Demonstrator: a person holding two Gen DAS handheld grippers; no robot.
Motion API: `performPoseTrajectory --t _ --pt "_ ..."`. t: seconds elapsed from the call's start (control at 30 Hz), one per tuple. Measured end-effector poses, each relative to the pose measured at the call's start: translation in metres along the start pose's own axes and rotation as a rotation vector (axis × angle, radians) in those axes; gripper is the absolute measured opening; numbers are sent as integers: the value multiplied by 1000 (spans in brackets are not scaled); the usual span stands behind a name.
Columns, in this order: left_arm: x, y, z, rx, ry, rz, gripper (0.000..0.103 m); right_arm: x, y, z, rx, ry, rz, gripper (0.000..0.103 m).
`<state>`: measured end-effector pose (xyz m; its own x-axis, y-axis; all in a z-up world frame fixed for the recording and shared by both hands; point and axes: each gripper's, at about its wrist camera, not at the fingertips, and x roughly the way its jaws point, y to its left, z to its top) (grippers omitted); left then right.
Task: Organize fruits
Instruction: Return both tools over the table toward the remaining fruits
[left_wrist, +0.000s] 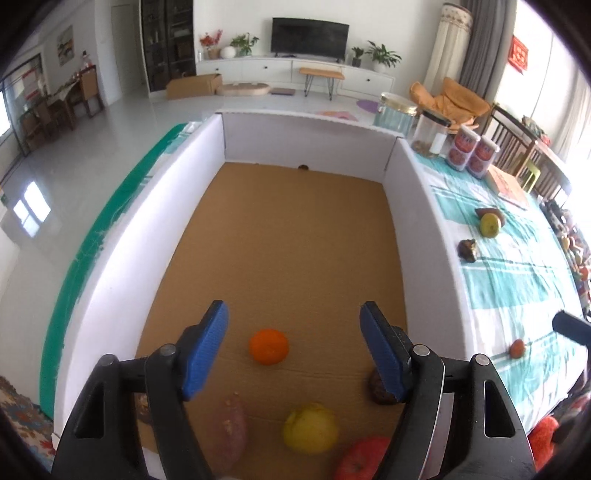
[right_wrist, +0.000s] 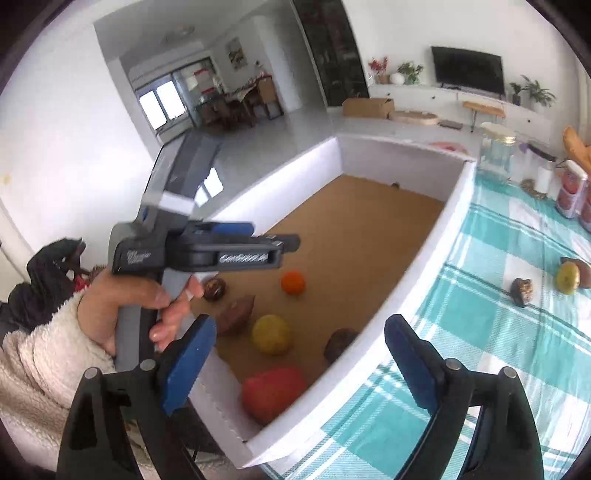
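Note:
A white-walled box (left_wrist: 110, 266) with a brown cardboard floor holds an orange (left_wrist: 268, 346), a yellow fruit (left_wrist: 311, 427), a red apple (left_wrist: 364, 459), a sweet potato (left_wrist: 231, 428) and a dark brown fruit (left_wrist: 380, 389). My left gripper (left_wrist: 293, 332) is open and empty above the orange. In the right wrist view the left gripper (right_wrist: 273, 243) hovers over the box (right_wrist: 406, 291). My right gripper (right_wrist: 299, 354) is open and empty above the box's near corner. On the cloth lie a yellow-green fruit (right_wrist: 568, 277) and a dark fruit (right_wrist: 521, 291).
A teal checked tablecloth (left_wrist: 517, 280) covers the table right of the box, with a small orange fruit (left_wrist: 517, 348), jars (left_wrist: 430, 134) and red-labelled canisters (left_wrist: 472, 147) at the far end. A living room with a TV lies beyond.

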<state>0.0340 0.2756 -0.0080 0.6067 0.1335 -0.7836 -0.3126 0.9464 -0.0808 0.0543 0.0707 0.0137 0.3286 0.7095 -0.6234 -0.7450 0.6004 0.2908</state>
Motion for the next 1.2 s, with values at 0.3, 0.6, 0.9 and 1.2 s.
performPoseTrajectory --t 0.3,0.6,0.9,1.2 --pt "-44 -147 -57 283 -8 -365 85 -84 -224 -139 538 -133 -738 101" --pt "59 -216 -97 278 79 -208 85 -68 -236 -148 512 -56 -851 101" --pt "93 -201 -101 277 12 -106 90 -69 -256 -161 620 -48 -833 101" --pt "95 -201 -100 272 20 -107 94 -70 -258 -162 641 -48 -816 102"
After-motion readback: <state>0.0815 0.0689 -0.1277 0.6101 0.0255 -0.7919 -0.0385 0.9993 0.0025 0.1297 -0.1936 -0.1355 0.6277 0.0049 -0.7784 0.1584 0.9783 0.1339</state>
